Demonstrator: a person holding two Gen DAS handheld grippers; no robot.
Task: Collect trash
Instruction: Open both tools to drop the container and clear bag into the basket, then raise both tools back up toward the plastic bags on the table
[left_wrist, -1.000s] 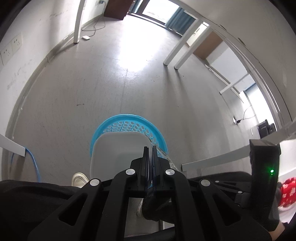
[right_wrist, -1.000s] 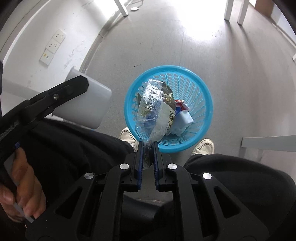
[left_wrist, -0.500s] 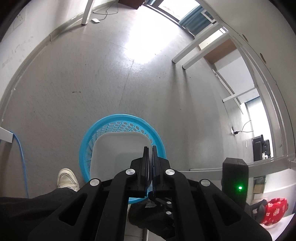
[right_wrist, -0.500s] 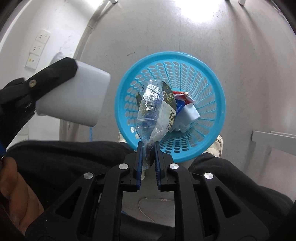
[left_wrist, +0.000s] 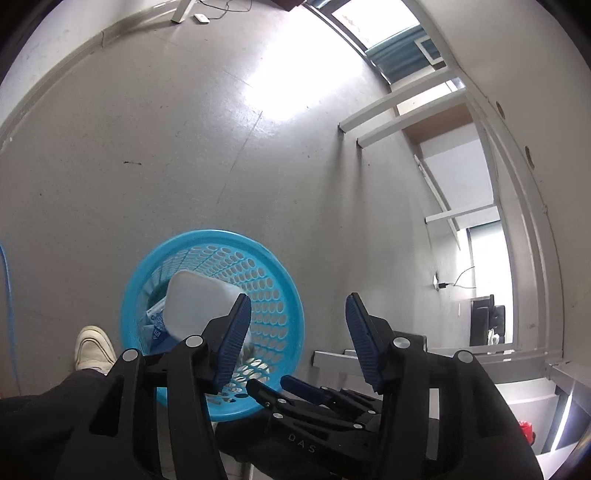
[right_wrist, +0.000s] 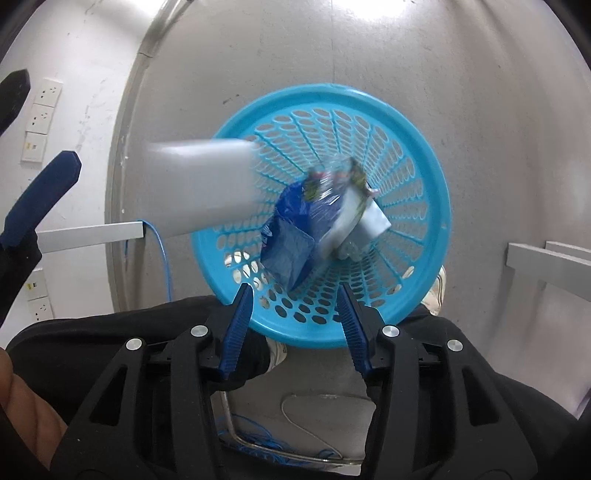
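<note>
Legibly, "DAS" marks the right tool (left_wrist: 295, 391); both tools opening, nothing between.

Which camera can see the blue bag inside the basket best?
The right wrist view. It looks almost straight down into the round blue plastic basket, so the crumpled blue bag shows whole. In the left wrist view only a sliver of it peeks out beside the falling white plastic box.

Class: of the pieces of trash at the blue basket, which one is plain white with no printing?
The white container, motion-blurred at the basket's rim; the others are printed wrappers.
</note>
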